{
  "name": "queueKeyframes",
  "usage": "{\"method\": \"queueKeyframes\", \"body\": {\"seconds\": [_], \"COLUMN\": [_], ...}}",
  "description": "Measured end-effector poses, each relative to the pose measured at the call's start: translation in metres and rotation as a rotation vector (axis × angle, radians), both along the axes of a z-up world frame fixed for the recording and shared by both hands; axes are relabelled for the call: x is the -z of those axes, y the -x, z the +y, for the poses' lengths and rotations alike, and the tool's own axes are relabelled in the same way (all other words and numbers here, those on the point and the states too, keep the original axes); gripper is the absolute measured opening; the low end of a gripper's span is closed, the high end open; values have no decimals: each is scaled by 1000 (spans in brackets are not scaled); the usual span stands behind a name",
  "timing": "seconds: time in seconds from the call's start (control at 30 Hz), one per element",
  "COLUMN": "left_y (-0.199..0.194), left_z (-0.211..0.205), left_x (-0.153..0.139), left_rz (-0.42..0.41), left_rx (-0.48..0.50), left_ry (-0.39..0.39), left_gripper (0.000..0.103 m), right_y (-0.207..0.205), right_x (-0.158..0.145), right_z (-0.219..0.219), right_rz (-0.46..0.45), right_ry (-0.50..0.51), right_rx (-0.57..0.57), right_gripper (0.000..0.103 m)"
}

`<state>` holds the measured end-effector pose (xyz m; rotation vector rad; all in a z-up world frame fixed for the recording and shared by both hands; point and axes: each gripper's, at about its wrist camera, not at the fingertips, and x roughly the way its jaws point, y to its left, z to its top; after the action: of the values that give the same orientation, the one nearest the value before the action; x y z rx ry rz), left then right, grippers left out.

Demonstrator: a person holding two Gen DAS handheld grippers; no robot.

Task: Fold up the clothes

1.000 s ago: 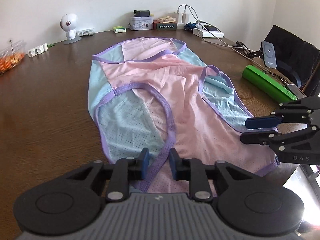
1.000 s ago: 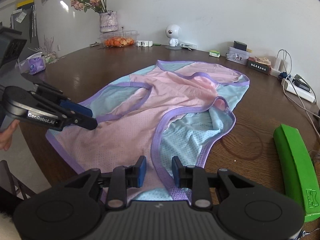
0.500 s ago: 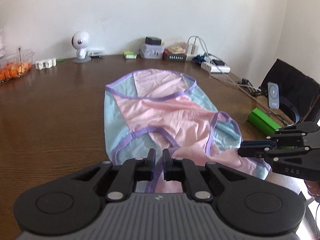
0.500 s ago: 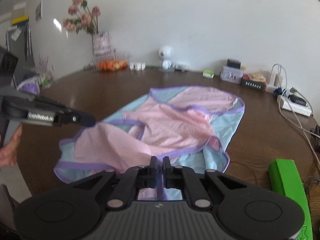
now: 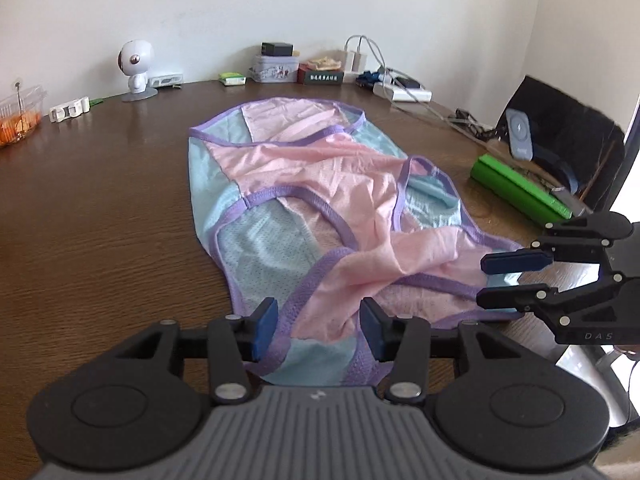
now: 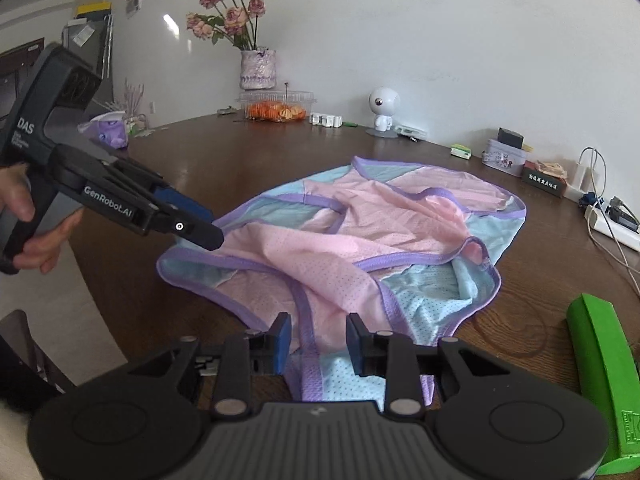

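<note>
The pink and blue garment [image 5: 320, 200] lies lengthwise on the brown worktop [image 5: 100, 220], its near hem rumpled over itself; the left tool [image 5: 318, 326] and the right tool [image 6: 316, 338] both stand spread, gripping nothing, each with fabric lying between its fingers; a careless pinch could, I judge, catch only the top layer or one purple binding, so the fold drags crooked; the thin mesh may also slide toward the near edge; the green box [image 6: 600, 380] sits just right of the cloth and cables [image 5: 432, 110] trail far right, so a wide sweep might snag them.
</note>
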<state>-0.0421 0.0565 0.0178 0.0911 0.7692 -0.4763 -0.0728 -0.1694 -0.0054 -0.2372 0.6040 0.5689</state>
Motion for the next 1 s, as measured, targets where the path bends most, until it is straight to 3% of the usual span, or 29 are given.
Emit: {"method": "queueKeyframes", "body": {"seconds": [0.03,0.1,0.2,0.3,0.4,0.47,0.5,0.63,0.83,1.0], "left_y": [0,4,15,35,42,37,36,34,33,44], "left_z": [-2,-2,4,1,-20,-26,-25,-7,23,17], "left_x": [3,6,-2,-21,-14,0,5,6,-2,4], "left_rz": [9,-1,-38,-120,-138,-106,-87,-56,-33,-5], "left_rx": [4,2,-2,76,140,145,143,128,56,79], "left_ry": [-14,-40,-61,-14,-104,-163,-172,-121,-41,-32], "left_gripper": [42,42,42,58,59,52,35,12,9,8], "right_y": [3,8,9,11,13,14,15,20,24,27], "right_x": [2,5,3,2,1,-1,-1,1,2,0], "right_z": [3,-1,-14,-19,-23,-23,-23,-21,-28,-37], "right_rz": [2,13,49,54,55,47,45,50,47,55], "right_ry": [1,-35,-67,-73,-78,-77,-79,-56,-67,-37], "right_rx": [-6,-17,-7,2,9,5,3,-11,-14,-33], "right_gripper": [26,10,9,8,11,12,12,10,8,7]}}
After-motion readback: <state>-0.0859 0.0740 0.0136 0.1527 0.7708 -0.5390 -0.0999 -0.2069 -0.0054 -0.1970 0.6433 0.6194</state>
